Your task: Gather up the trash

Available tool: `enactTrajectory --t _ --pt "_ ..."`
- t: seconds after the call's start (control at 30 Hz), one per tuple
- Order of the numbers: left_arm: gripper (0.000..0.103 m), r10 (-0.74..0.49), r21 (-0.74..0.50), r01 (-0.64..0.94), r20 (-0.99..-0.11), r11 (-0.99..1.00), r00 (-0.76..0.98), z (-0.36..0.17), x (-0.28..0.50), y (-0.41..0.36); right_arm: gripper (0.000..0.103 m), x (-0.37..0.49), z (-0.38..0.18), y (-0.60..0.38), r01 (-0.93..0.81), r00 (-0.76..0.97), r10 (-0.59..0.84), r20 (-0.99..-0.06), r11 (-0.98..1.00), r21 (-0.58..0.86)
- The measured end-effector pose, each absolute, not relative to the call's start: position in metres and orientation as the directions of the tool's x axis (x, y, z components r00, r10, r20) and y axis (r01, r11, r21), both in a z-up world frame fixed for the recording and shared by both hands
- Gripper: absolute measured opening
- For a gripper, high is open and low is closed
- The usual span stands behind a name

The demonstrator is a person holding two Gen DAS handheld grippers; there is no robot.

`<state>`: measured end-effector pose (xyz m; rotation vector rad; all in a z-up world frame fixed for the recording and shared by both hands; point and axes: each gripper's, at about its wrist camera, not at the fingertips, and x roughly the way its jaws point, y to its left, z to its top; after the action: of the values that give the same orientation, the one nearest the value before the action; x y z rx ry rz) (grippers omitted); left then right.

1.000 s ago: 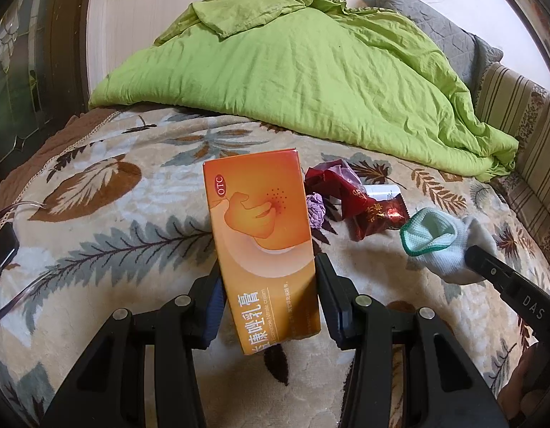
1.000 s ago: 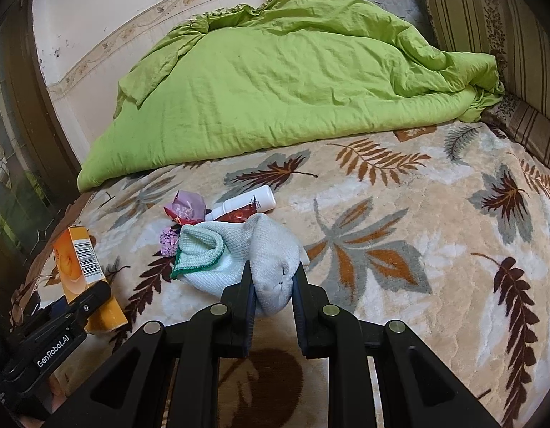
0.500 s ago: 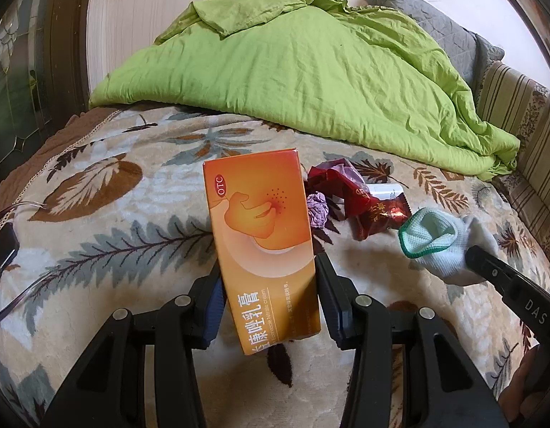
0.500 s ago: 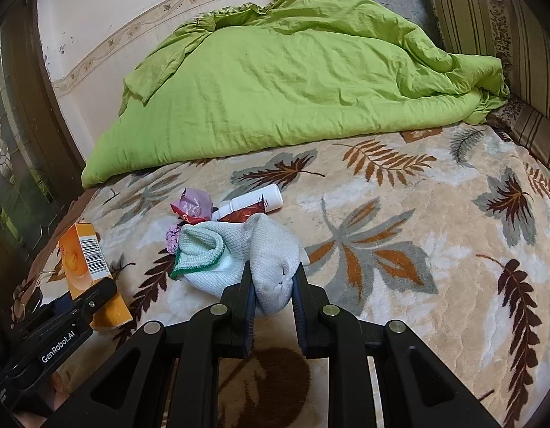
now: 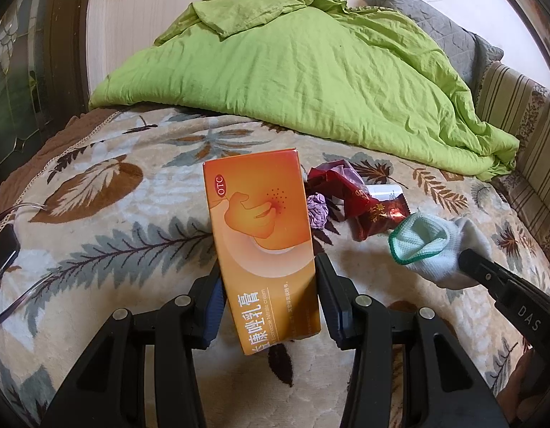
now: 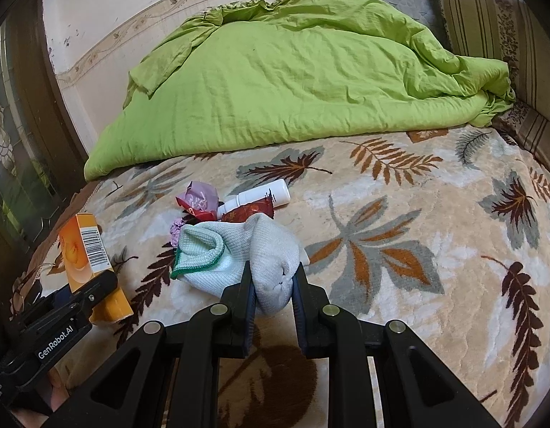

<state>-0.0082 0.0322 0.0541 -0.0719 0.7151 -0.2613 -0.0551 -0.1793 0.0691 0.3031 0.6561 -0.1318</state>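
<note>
The left tool (image 5: 267,296) held an orange carton (image 5: 262,249) upright, its two fingers pressed against the carton's long sides at the lower half. The right tool (image 6: 273,294) was clamped on the bunched toe end of a white sock (image 6: 253,253), whose green-trimmed cuff hung open toward the left; whether the sock rested on the bed or hung clear of it could not be told.

Both sat near the front edge of the bed (image 6: 417,235), over a leaf-patterned blanket. Just behind the sock lay the rest of the litter in a tight cluster: a red wrapper (image 5: 378,214), a crumpled purple wrapper (image 5: 317,210), a pinkish-purple wrapper (image 6: 200,198) and a small white bottle (image 6: 267,194) lying on its side. A green duvet (image 6: 292,82) was heaped along the far edge, well apart from the litter.

The carton looked light and probably hollow, so its walls would likely buckle under a hard squeeze; a grip across the narrow faces near an end flap would seem firmest. The sock was soft and limp and would dangle from any pinch, so a gathered fold was a fair hold. The wrappers seemed thin, crinkly and slippery, best pinched at a raised crease. The bottle was rigid and smooth and might roll on the plush blanket; across its body seemed safest.
</note>
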Motion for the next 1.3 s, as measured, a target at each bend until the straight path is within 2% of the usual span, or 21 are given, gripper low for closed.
enactTrajectory --t 1.3 --pt "0.046 -0.258 -0.145 0.215 -0.629 0.966 0.733 0.0595 -0.0104 0.0319 0.020 -0.0586 0.0719 -0.1869 0.227 0.791 -0.024 -0.612 0.939 0.257"
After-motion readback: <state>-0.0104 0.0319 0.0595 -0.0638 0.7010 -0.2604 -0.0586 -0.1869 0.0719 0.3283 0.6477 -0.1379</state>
